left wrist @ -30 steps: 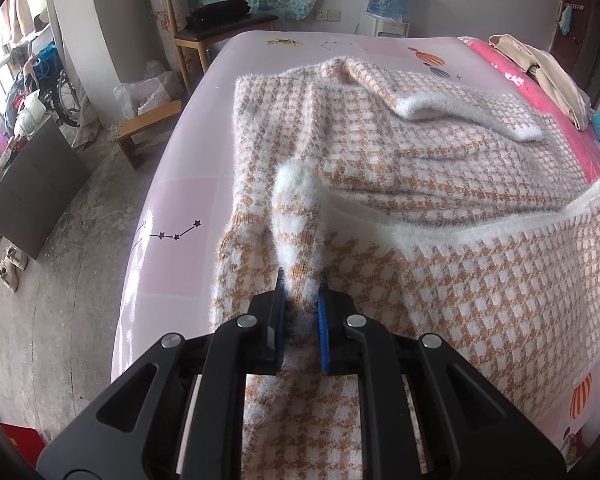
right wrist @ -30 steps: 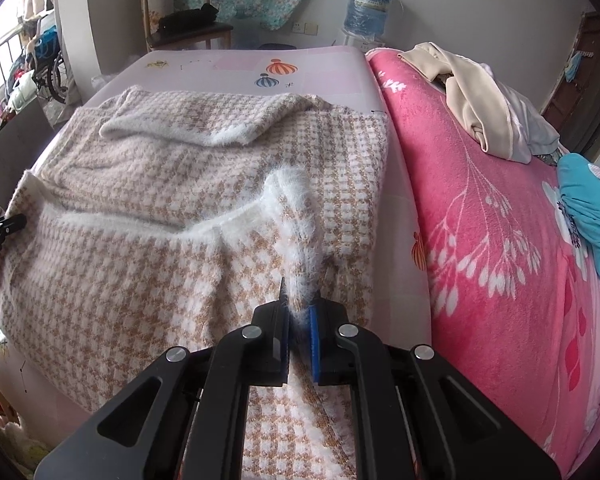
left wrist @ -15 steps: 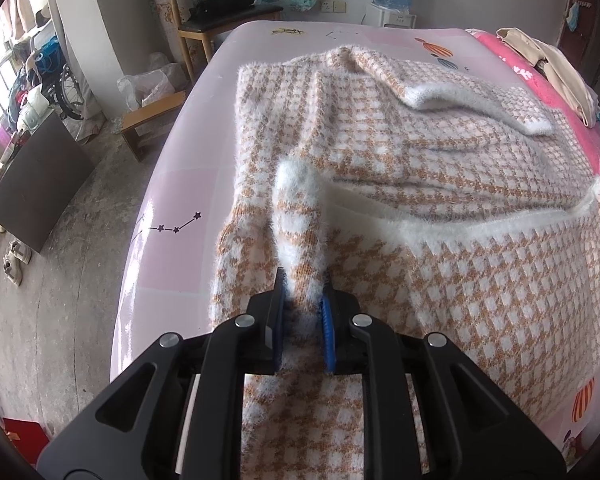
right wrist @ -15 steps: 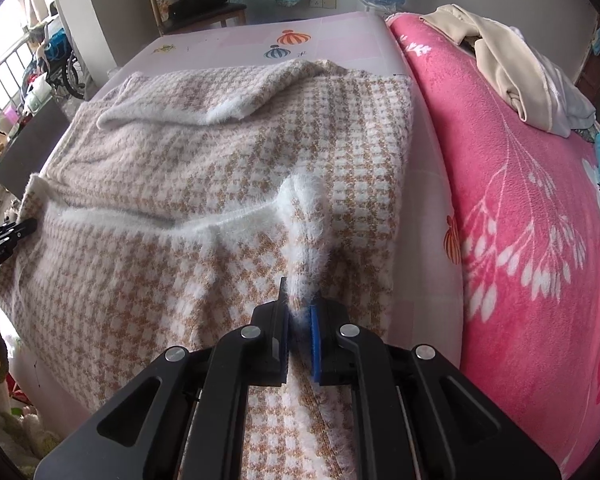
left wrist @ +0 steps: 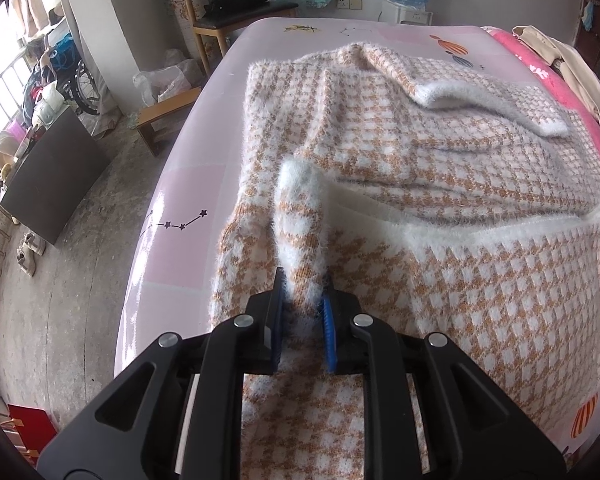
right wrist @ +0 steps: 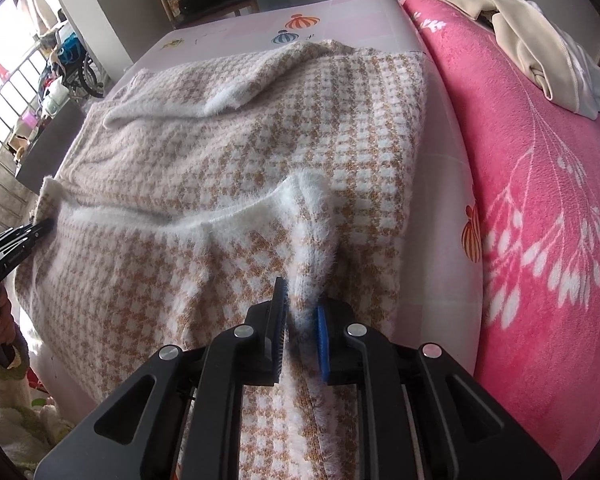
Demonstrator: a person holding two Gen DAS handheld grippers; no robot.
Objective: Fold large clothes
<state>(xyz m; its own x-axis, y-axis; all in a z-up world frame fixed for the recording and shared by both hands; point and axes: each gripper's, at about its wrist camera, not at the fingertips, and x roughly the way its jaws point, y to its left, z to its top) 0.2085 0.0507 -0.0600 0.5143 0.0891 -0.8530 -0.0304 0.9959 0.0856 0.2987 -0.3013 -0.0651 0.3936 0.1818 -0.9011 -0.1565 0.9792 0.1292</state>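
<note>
A large fuzzy sweater (left wrist: 440, 168), orange-and-white houndstooth with white trim, lies spread on the bed. Its near hem is folded forward over the body. My left gripper (left wrist: 303, 304) pinches the hem's left corner, with the jaws a little apart around the fabric. My right gripper (right wrist: 300, 308) pinches the hem's right corner (right wrist: 308, 216) the same way. The left gripper also shows at the left edge of the right wrist view (right wrist: 16, 240). A sleeve with a white cuff (left wrist: 480, 100) lies across the sweater's far part.
The bed has a pink sheet (left wrist: 188, 216) with balloon prints. A bright pink blanket (right wrist: 540, 184) covers its right side, with beige clothes (right wrist: 528, 40) on it. A wooden chair (left wrist: 236, 12), a stool (left wrist: 168, 116) and the floor lie to the left.
Both grippers carried the hem forward over the sweater and lowered it. The jaws of both have opened slightly around the fabric.
</note>
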